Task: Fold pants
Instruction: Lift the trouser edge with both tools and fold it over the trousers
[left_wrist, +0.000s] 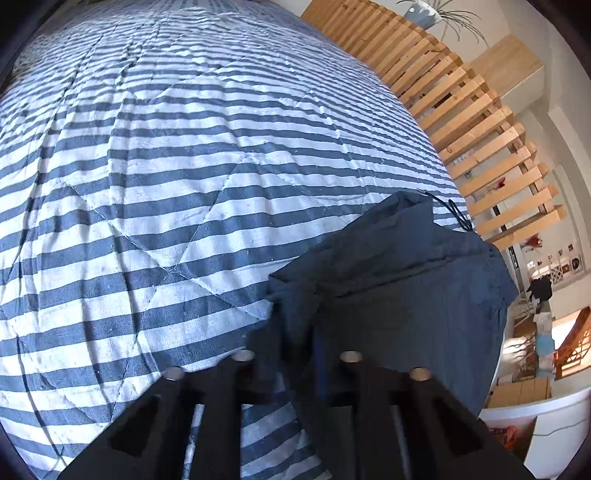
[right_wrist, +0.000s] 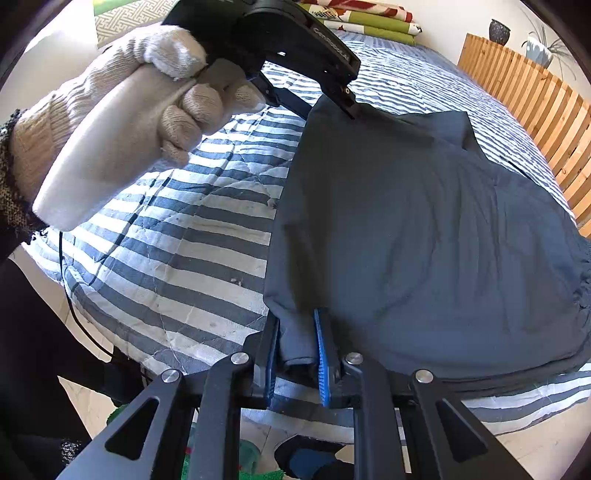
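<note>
Dark navy pants (right_wrist: 424, 229) lie spread across a bed covered by a blue-and-white striped quilt (right_wrist: 192, 236), close to the near edge of the mattress and beside a slatted wooden rail (right_wrist: 535, 99) along the bed's far side. A person in white knit gloves works both ends of the near-side hem at once. The left hand (right_wrist: 122, 122) grips the handle of the left tongs (right_wrist: 349, 110), whose tips are pressed together on the far corner of the garment, pinching the cloth where it rises slightly off the quilt. Seen from that tool's own camera, the fabric bunches up between the black fingers and a thin drawstring (left_wrist: 456, 214) trails off the waistband onto the stripes. The right tongs (right_wrist: 297, 343), with blue ribbed pads (right_wrist: 322, 354), are nearly closed on a rolled fold of the nearest corner of the pants, the cloth filling the gap between the pads. A black cable (right_wrist: 79, 314) hangs down past the side of the mattress toward the floor.
</note>
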